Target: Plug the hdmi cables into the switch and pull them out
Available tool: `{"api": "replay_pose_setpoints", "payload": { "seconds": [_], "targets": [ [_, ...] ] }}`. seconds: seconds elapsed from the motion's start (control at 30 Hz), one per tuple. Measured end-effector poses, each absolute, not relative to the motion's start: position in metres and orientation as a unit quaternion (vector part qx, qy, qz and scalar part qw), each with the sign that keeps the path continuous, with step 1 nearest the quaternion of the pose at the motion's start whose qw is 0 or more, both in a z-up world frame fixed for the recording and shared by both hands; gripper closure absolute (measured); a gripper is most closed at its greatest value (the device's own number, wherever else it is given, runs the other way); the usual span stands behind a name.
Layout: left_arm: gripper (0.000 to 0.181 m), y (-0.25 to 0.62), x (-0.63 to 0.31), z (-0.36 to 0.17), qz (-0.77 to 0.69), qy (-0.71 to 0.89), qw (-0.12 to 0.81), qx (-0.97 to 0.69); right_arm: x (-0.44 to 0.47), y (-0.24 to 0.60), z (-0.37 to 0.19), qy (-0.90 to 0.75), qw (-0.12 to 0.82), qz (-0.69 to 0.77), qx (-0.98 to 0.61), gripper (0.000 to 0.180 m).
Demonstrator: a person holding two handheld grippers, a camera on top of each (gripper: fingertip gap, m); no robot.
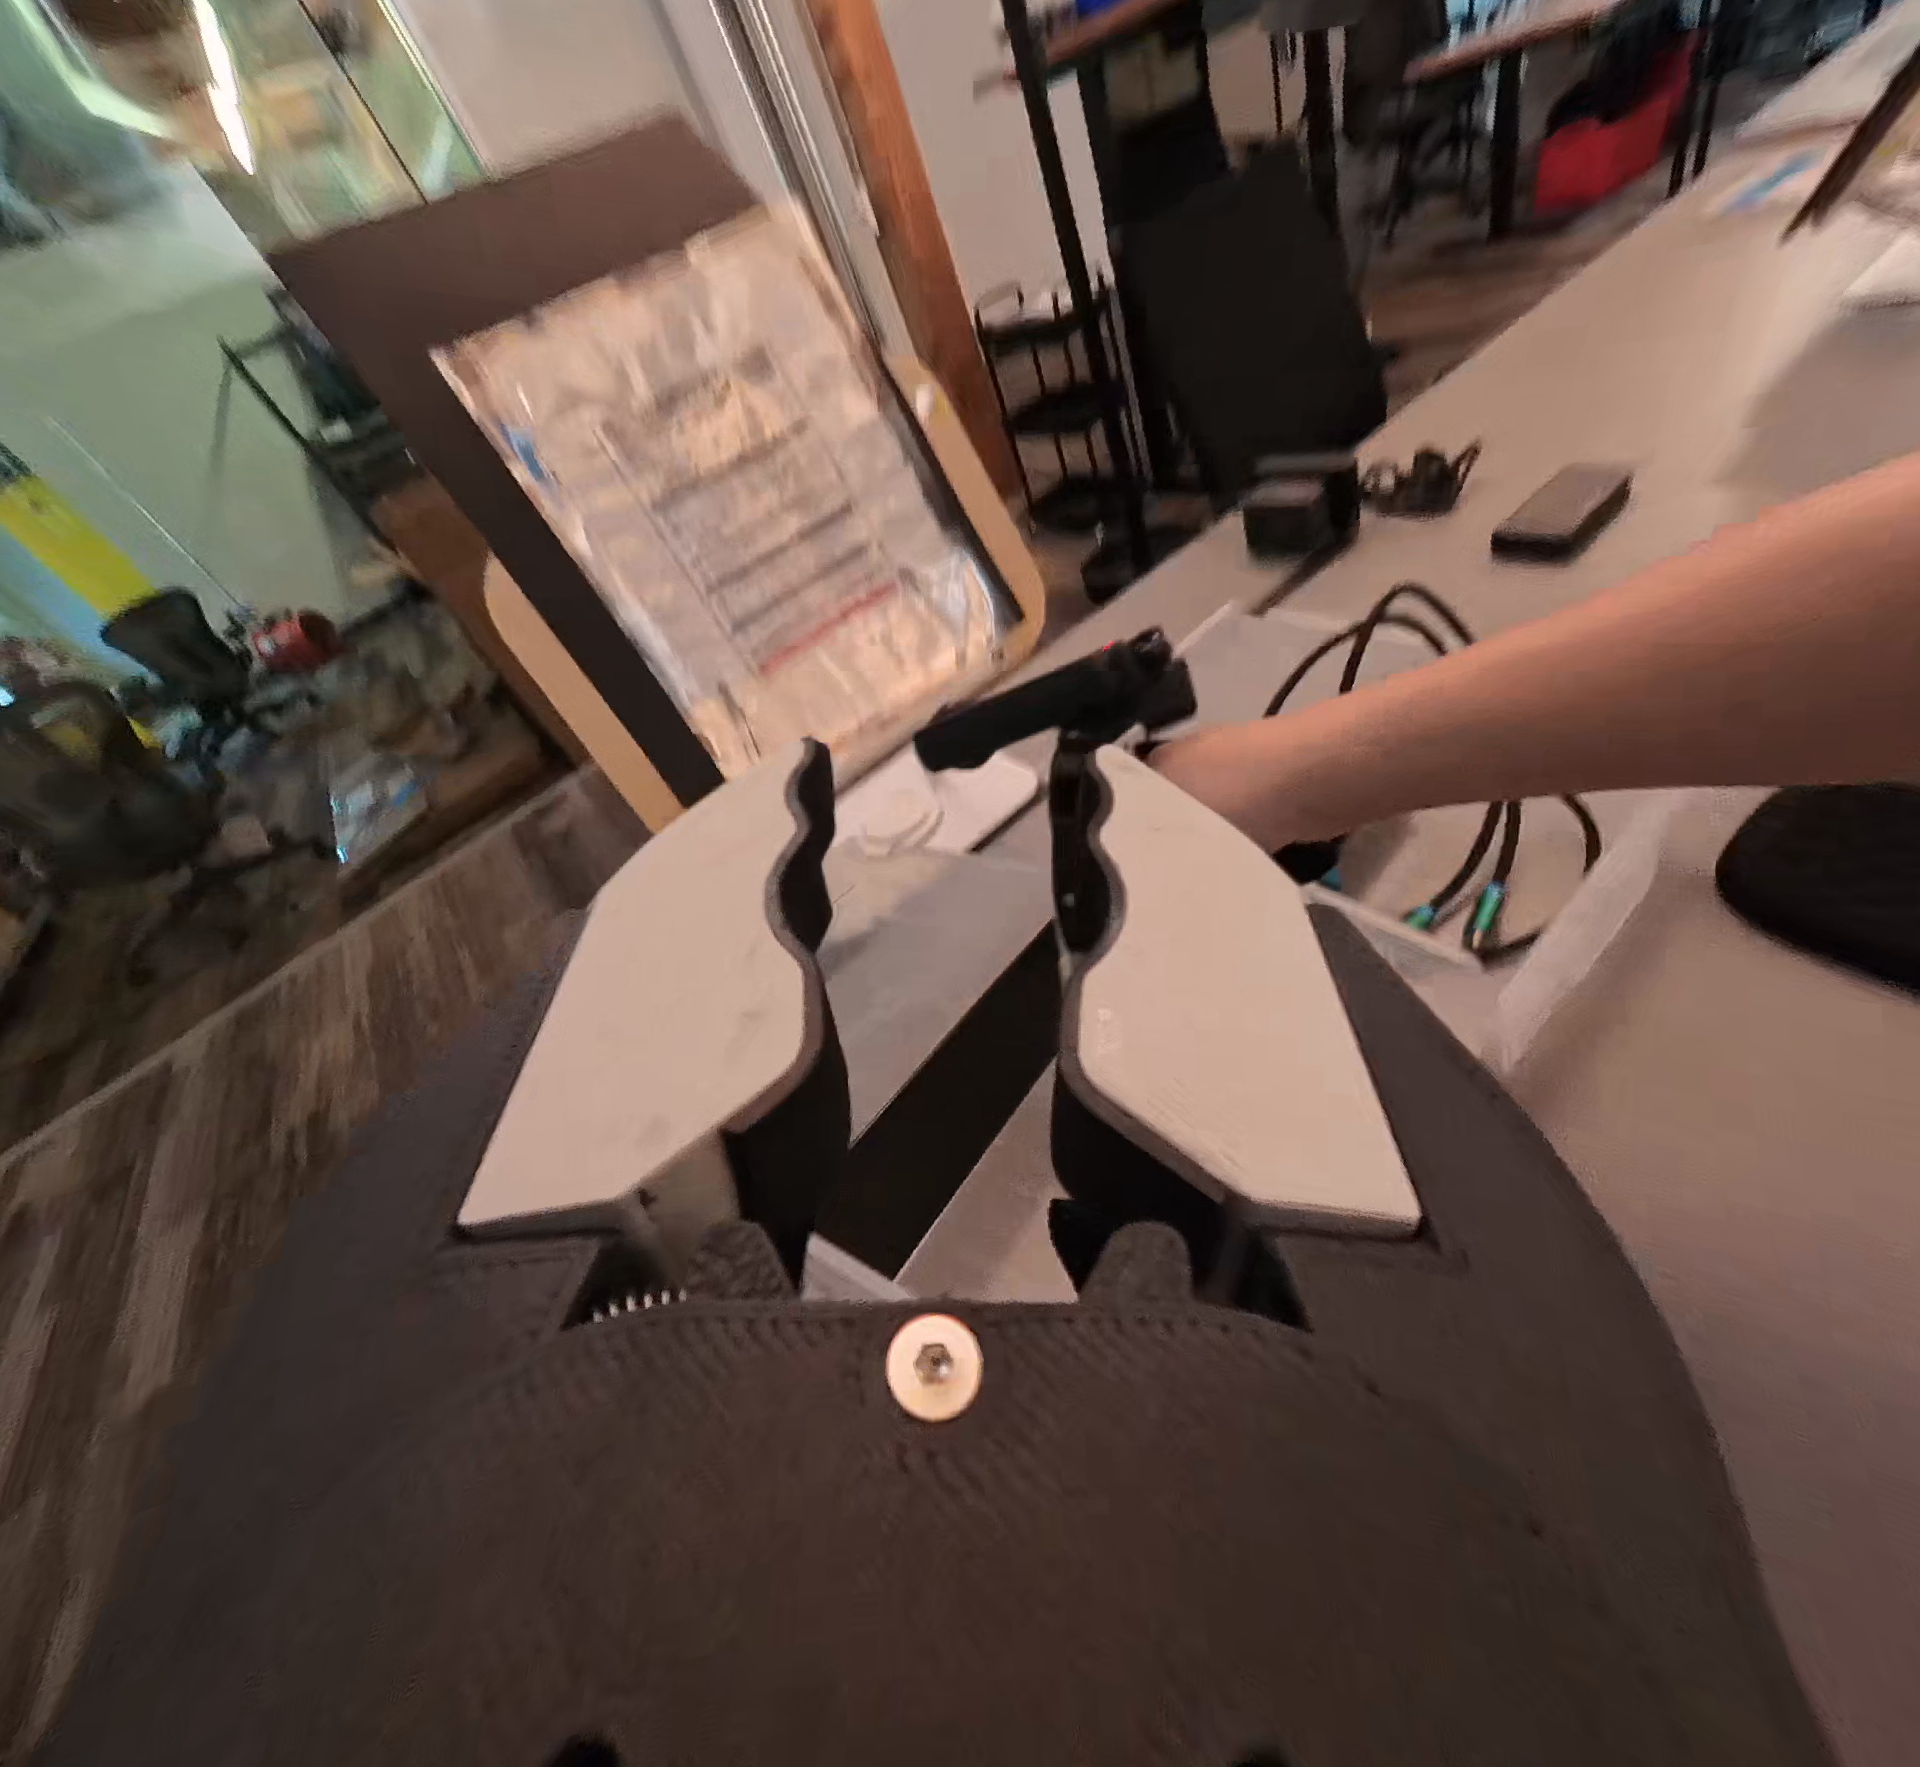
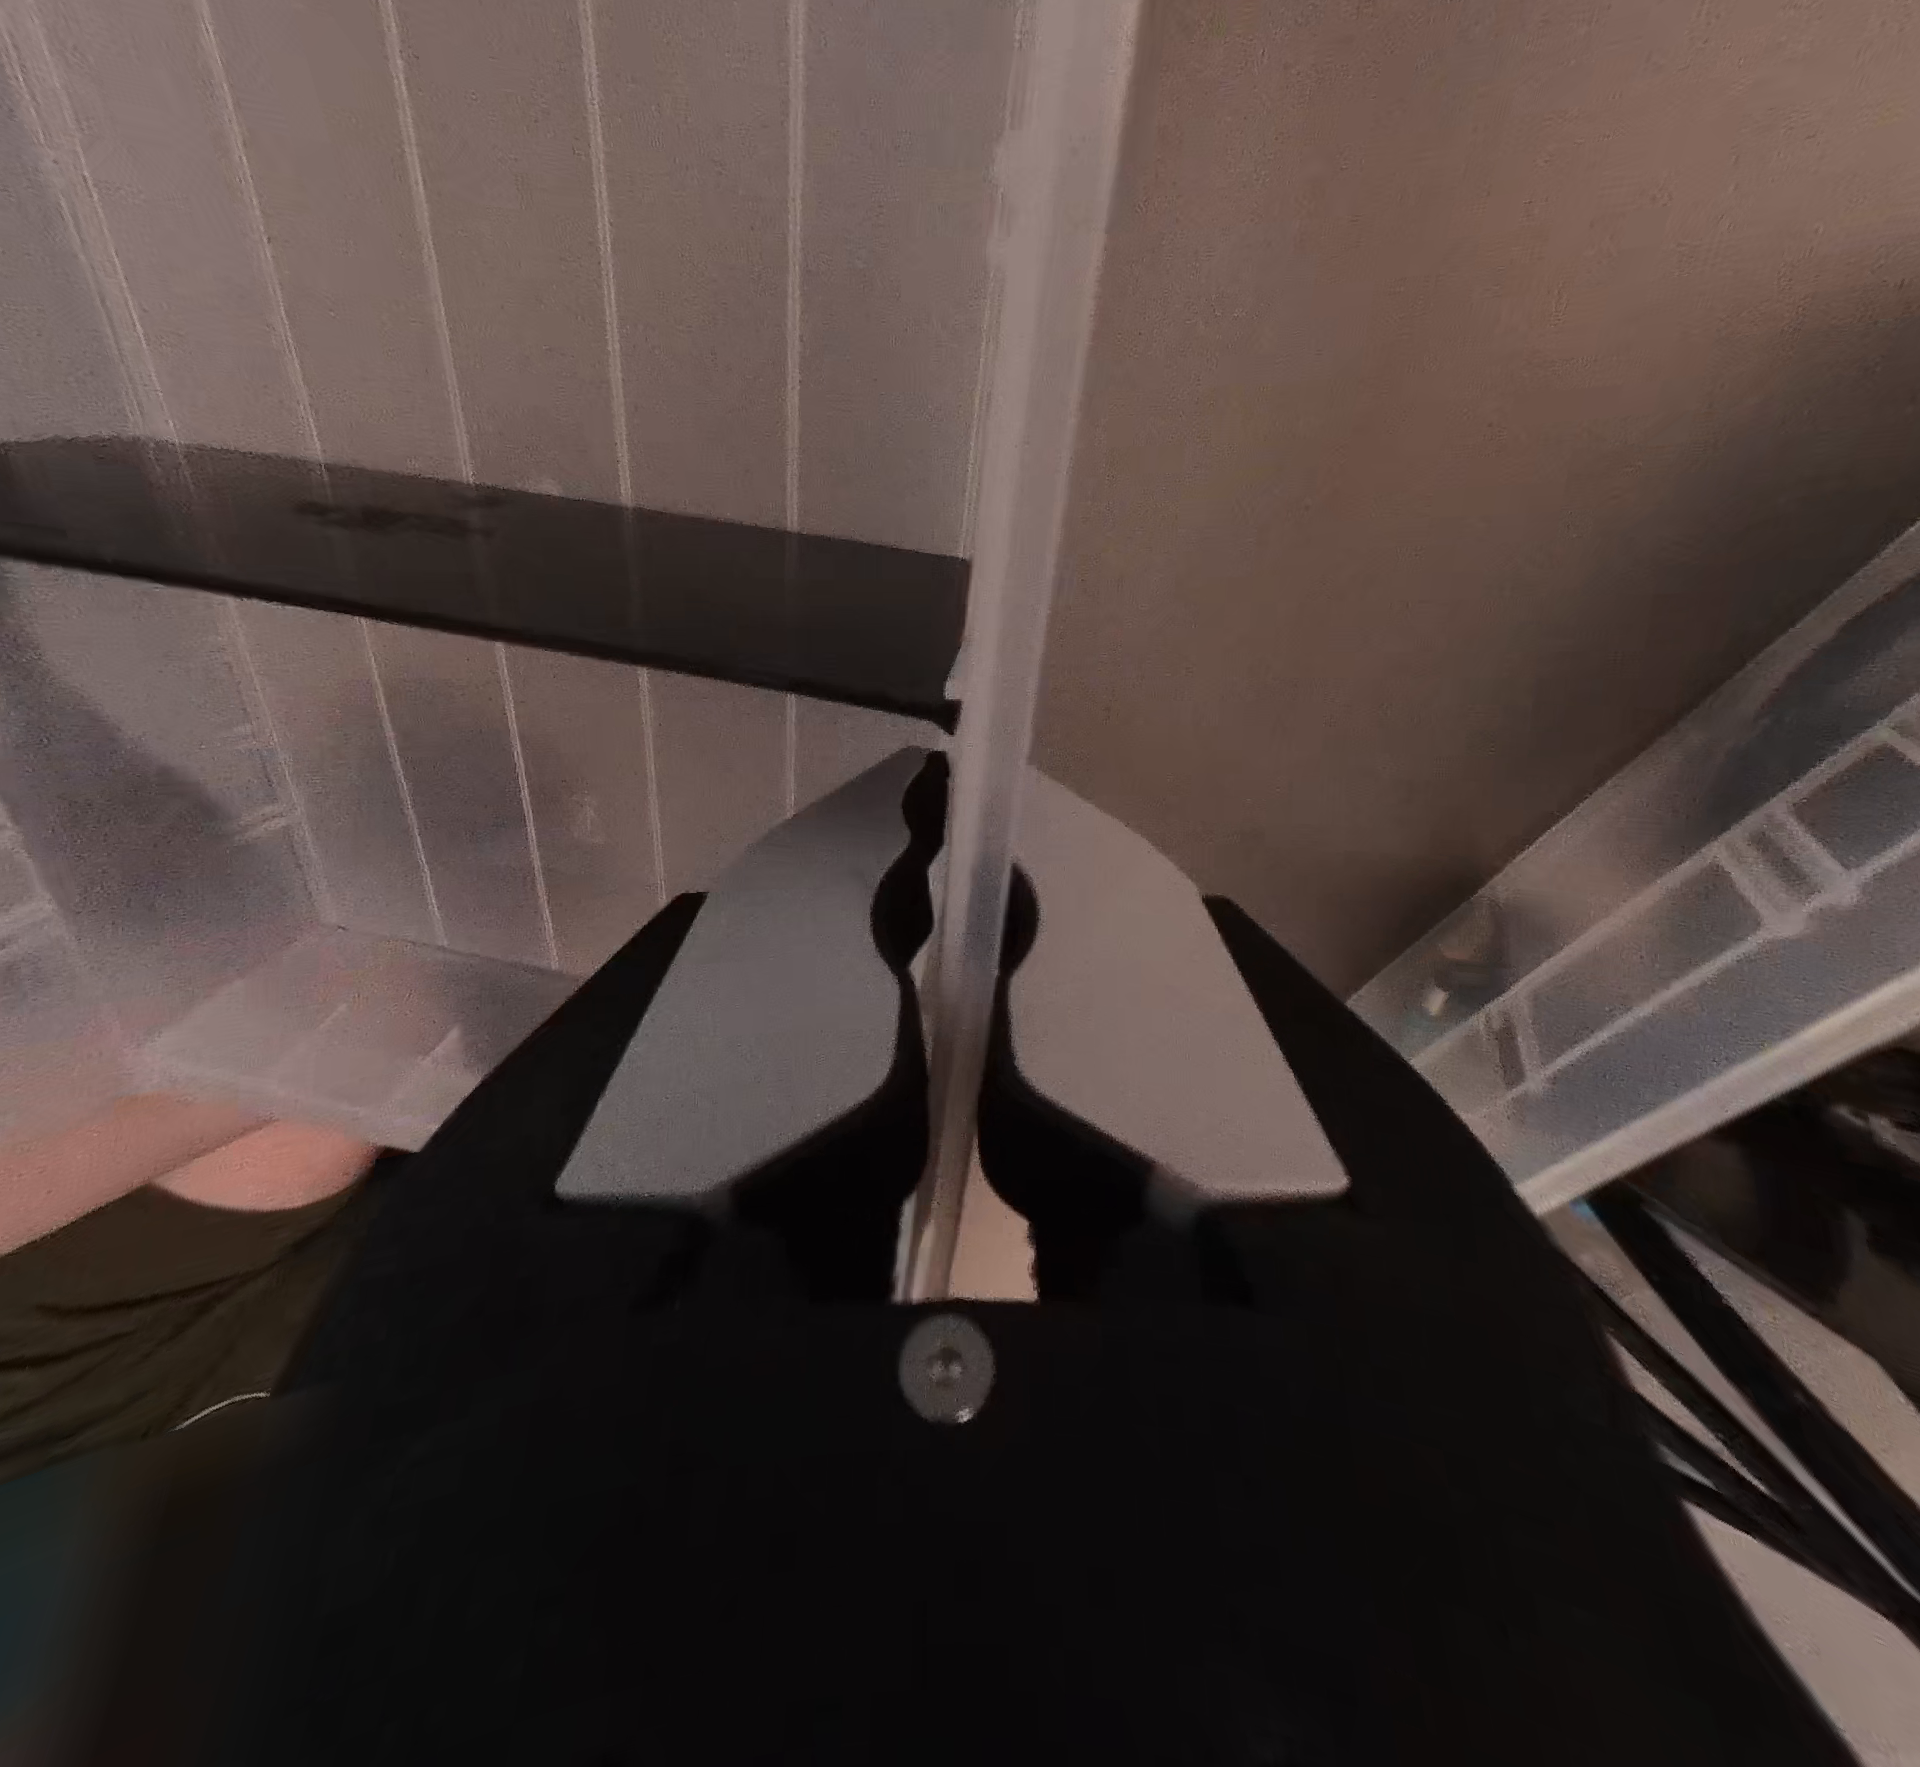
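My left gripper (image 1: 945,782) is open with nothing between its fingers, and it hovers over the near edge of the pale table (image 1: 1714,1250). Black HDMI cables (image 1: 1392,637) with green-banded plugs (image 1: 1486,917) lie in a translucent bin (image 1: 1558,959) on the table. Farther off, a person's arm (image 1: 1558,678) holds my right gripper (image 1: 1101,678) at a translucent plastic lid. In the right wrist view, my right gripper (image 2: 971,834) is shut on the edge (image 2: 1049,263) of that ribbed translucent lid (image 2: 520,211). I cannot tell which thing is the switch.
A translucent bin rim (image 2: 1662,907) with black cables (image 2: 1787,1354) is at the right. A dark strip (image 2: 520,554) shows through the lid. On the far table are small black boxes (image 1: 1299,502) and a flat dark device (image 1: 1558,512). A black round pad (image 1: 1829,876) lies at the right.
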State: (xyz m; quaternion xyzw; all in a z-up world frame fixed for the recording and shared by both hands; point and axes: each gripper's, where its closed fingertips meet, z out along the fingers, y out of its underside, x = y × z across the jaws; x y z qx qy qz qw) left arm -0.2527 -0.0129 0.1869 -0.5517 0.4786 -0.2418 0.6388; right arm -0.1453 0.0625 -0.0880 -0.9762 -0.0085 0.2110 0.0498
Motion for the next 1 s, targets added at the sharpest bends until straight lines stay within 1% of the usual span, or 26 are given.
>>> {"api": "replay_pose_setpoints", "payload": {
  "seconds": [0.07, 0.17, 0.23, 0.33, 0.4, 0.43, 0.47, 0.5, 0.53, 0.57, 0.63, 0.67, 0.7, 0.8, 0.87, 0.93, 0.97, 1.0],
  "targets": [
    [0.138, -0.035, -0.262, 0.213, -0.263, 0.453, 0.688, -0.502, -0.147, 0.071, -0.053, -0.045, 0.076, 0.212, -0.973, 0.175],
    [0.15, -0.065, -0.288, 0.256, -0.322, 0.376, 0.768, -0.405, -0.132, 0.077, 0.014, -0.063, 0.105, 0.215, -0.969, 0.174],
    [0.15, -0.075, -0.302, 0.267, -0.366, 0.344, 0.775, -0.383, -0.105, 0.075, 0.057, -0.049, 0.126, 0.214, -0.968, 0.175],
    [0.139, -0.066, -0.299, 0.264, -0.437, 0.34, 0.726, -0.408, -0.039, 0.055, 0.11, -0.021, 0.152, 0.172, -0.973, 0.175],
    [0.138, -0.051, -0.276, 0.246, -0.472, 0.378, 0.664, -0.439, 0.017, 0.032, 0.136, 0.014, 0.172, 0.129, -0.977, 0.175],
    [0.144, -0.045, -0.258, 0.23, -0.487, 0.415, 0.616, -0.46, 0.047, 0.018, 0.146, 0.035, 0.18, 0.108, -0.977, 0.175],
    [0.143, -0.038, -0.237, 0.208, -0.502, 0.447, 0.555, -0.491, 0.077, 0.002, 0.153, 0.062, 0.19, 0.09, -0.976, 0.175],
    [0.13, -0.03, -0.216, 0.182, -0.514, 0.465, 0.486, -0.532, 0.108, -0.015, 0.157, 0.093, 0.202, 0.072, -0.972, 0.175],
    [0.116, -0.022, -0.193, 0.155, -0.52, 0.477, 0.417, -0.573, 0.138, -0.032, 0.159, 0.121, 0.218, 0.055, -0.967, 0.175],
    [0.107, -0.015, -0.171, 0.128, -0.521, 0.483, 0.356, -0.607, 0.166, -0.049, 0.158, 0.153, 0.232, 0.043, -0.96, 0.175],
    [0.101, -0.003, -0.126, 0.078, -0.519, 0.473, 0.277, -0.656, 0.215, -0.086, 0.146, 0.221, 0.25, 0.024, -0.942, 0.175],
    [0.103, 0.001, -0.107, 0.054, -0.511, 0.471, 0.256, -0.672, 0.235, -0.104, 0.136, 0.25, 0.251, 0.013, -0.935, 0.175],
    [0.112, 0.006, -0.091, 0.031, -0.489, 0.475, 0.248, -0.689, 0.253, -0.122, 0.124, 0.275, 0.249, 0.002, -0.929, 0.175],
    [0.104, 0.015, -0.066, -0.023, -0.404, 0.493, 0.251, -0.729, 0.29, -0.168, 0.079, 0.329, 0.23, -0.012, -0.916, 0.175],
    [0.097, 0.003, -0.059, -0.048, -0.385, 0.509, 0.208, -0.741, 0.303, -0.194, 0.045, 0.36, 0.205, 0.0, -0.91, 0.175],
    [0.096, -0.011, -0.053, -0.065, -0.383, 0.525, 0.167, -0.742, 0.31, -0.213, 0.013, 0.375, 0.177, 0.01, -0.91, 0.175],
    [0.102, -0.014, -0.052, -0.074, -0.367, 0.544, 0.156, -0.738, 0.311, -0.221, -0.002, 0.378, 0.163, 0.015, -0.911, 0.175],
    [0.114, -0.014, -0.054, -0.085, -0.332, 0.572, 0.157, -0.734, 0.312, -0.226, -0.015, 0.38, 0.149, 0.021, -0.913, 0.175]
  ]
}}
